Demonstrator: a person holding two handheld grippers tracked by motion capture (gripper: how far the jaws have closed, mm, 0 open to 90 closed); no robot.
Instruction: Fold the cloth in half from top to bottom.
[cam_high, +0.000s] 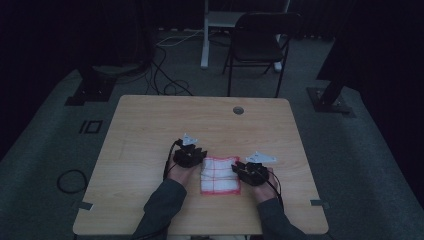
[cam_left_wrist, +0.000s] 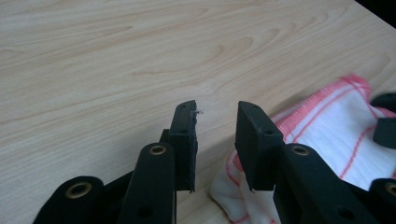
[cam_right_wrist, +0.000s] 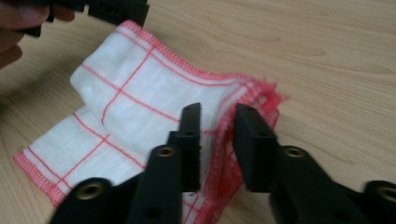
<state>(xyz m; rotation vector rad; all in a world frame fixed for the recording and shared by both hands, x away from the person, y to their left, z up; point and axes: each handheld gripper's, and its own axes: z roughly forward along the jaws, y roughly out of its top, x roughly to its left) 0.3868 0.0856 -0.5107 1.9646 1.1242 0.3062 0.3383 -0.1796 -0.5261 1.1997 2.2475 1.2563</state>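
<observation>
Now my left gripper (cam_left_wrist: 215, 114) stands parted beside the folded red-checked cloth (cam_high: 219, 174) on the wooden table (cam_high: 150, 130), gripping nothing; my right gripper (cam_right_wrist: 218, 116) gapes slightly over its frayed edge.

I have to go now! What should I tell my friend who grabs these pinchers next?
Left gripper: jaws open, nothing between them, just left of the cloth.
Right gripper: jaws open over the cloth's red-stitched edge, not pinching it.
Cloth: white with red lines, folded into a rough square near the front of the table.
Done: it looks folded and let go.
Left: probably just pull both hands away.
</observation>
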